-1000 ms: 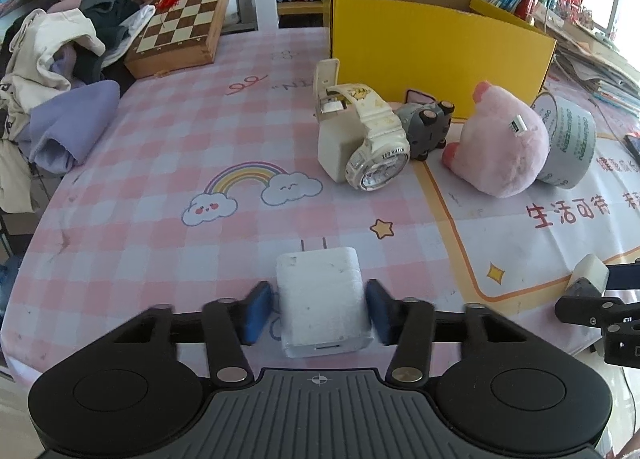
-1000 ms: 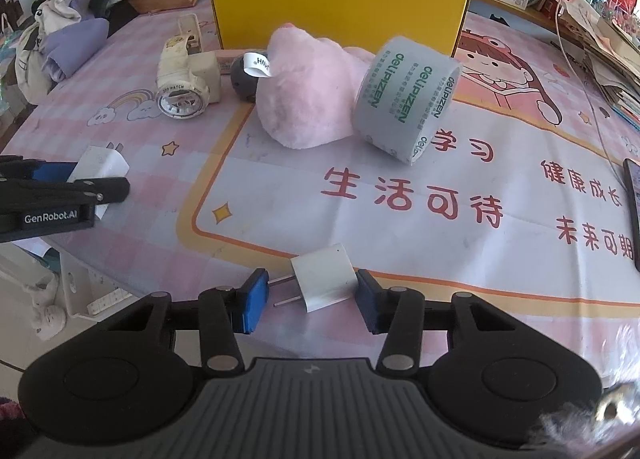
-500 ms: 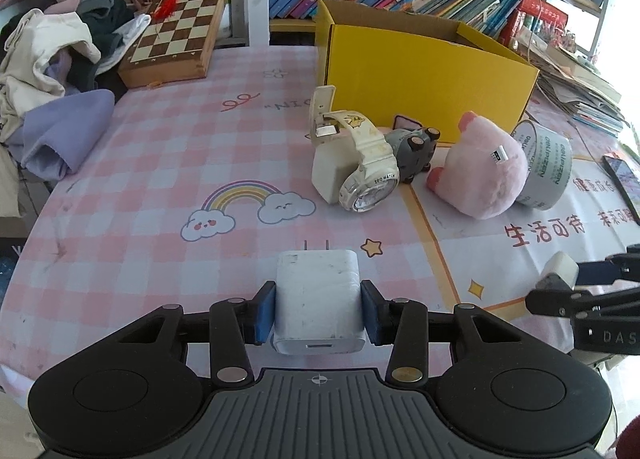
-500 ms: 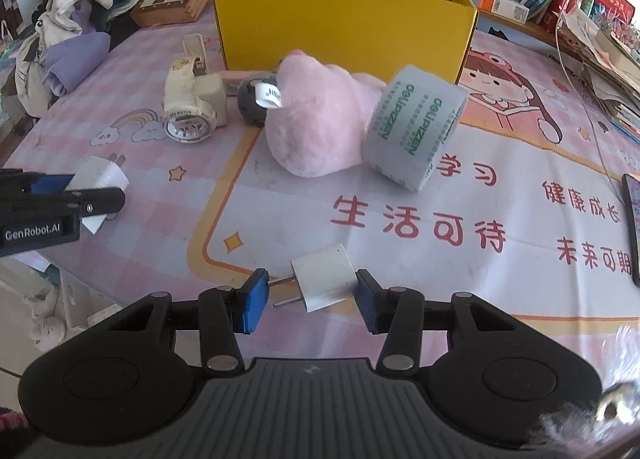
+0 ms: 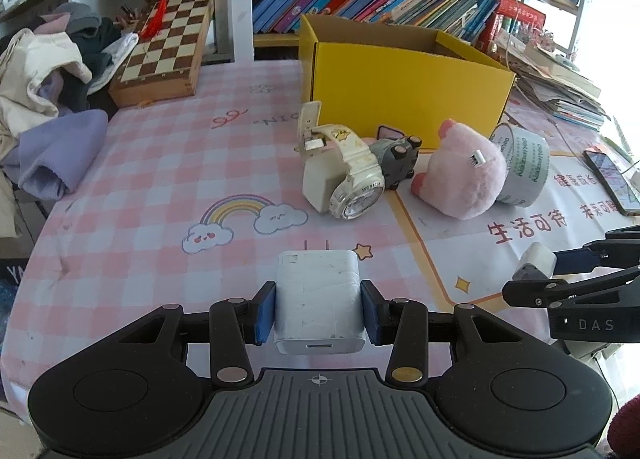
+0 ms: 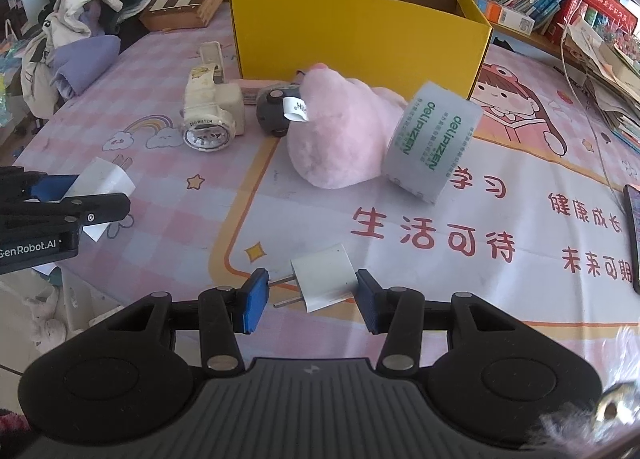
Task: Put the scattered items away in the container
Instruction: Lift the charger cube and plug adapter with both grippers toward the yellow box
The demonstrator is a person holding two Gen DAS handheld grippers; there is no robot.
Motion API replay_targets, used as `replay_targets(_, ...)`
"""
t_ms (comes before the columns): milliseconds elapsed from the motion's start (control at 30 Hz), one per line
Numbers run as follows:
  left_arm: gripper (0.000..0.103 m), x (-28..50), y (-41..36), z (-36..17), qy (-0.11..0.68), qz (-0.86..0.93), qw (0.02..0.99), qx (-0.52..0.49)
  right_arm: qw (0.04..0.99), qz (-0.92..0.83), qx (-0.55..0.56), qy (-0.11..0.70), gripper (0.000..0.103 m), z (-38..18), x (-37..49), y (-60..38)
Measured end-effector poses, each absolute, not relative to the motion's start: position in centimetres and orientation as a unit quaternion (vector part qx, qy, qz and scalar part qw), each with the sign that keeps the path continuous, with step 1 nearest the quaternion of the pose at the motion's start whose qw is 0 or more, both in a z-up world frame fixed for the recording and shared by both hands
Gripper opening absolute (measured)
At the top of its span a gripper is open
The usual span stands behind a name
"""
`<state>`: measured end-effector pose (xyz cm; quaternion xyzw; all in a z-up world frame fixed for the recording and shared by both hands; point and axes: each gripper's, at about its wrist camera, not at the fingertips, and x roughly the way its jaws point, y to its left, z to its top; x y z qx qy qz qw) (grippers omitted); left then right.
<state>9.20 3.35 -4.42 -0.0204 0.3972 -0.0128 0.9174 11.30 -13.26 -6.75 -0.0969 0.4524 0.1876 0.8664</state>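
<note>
My left gripper (image 5: 319, 309) is shut on a large white charger (image 5: 319, 299), held above the table's near edge; it also shows in the right wrist view (image 6: 102, 187). My right gripper (image 6: 306, 301) has its right pad against a small white plug (image 6: 325, 277) and its prongs by the left pad, which stands a little apart. The yellow box (image 5: 404, 91) stands open at the back. A white watch (image 5: 352, 175), a grey toy (image 5: 394, 161), a pink plush (image 5: 462, 175) and a tape roll (image 5: 524, 167) lie in front of it.
A chessboard (image 5: 168, 55) and a pile of clothes (image 5: 44, 99) lie at the back left. A phone (image 5: 610, 179) lies at the right. Books (image 5: 380, 7) fill the shelf behind the box.
My left gripper closed on the large charger and lifted it off the table. My right gripper rose with the small plug between its pads. Both views now look from higher.
</note>
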Motion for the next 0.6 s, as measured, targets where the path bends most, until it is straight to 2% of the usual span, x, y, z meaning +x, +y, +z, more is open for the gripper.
replay_targets(600, 0.042, 8.5, 1.2, -3.1, 0.374, -0.059, 0.925, 0.024, 0.876, 0.169, -0.088, 0.443, 0.045, -5.9, 10.4, -14.0)
